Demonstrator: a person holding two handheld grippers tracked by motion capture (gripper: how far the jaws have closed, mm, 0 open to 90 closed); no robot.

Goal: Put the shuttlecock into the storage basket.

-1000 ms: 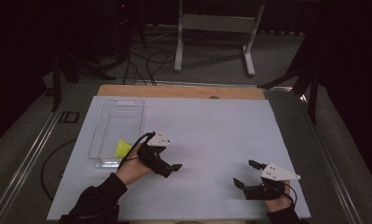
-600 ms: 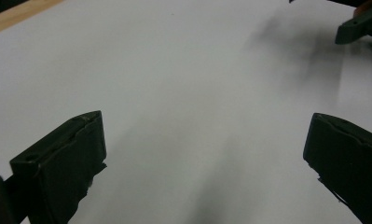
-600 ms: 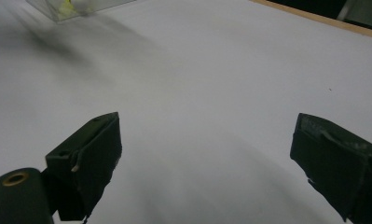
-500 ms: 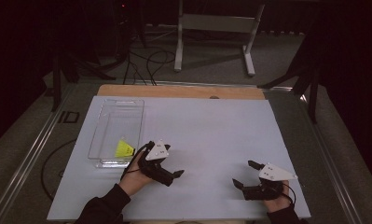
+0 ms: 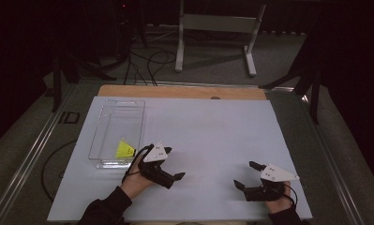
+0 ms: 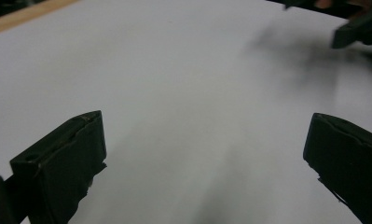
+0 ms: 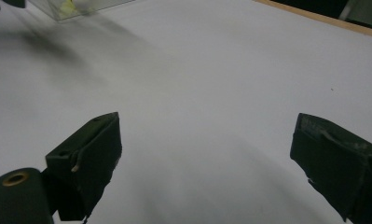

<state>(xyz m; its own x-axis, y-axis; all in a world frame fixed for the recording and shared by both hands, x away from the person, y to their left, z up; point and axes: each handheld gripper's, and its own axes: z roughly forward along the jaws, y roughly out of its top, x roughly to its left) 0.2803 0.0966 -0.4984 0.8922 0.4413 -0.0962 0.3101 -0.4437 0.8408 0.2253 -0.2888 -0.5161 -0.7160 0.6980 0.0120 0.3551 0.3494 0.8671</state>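
A small yellow wedge-shaped piece (image 5: 124, 150) lies in the near end of a clear plastic bin (image 5: 110, 123) on the left of the white table. My left gripper (image 5: 173, 163) hovers just right of the bin's near corner. It is open, and in the left gripper view its jaws (image 6: 207, 135) stand wide apart over bare table. My right gripper (image 5: 246, 175) rests low near the front right edge, also open with nothing between its jaws (image 7: 207, 133). The bin (image 7: 95, 5) and the yellow piece (image 7: 69, 7) show at the top left of the right gripper view.
The white sheet (image 5: 213, 131) covers the table, with a wooden strip (image 5: 184, 91) along its far edge. A metal stand (image 5: 217, 28) and cables sit on the floor beyond. The other gripper (image 6: 356, 28) shows at the top right of the left gripper view.
My left gripper has drawn away from the bin, toward the near edge and slightly right, with nothing in it. The yellow piece stays in the bin. The right gripper has barely moved.
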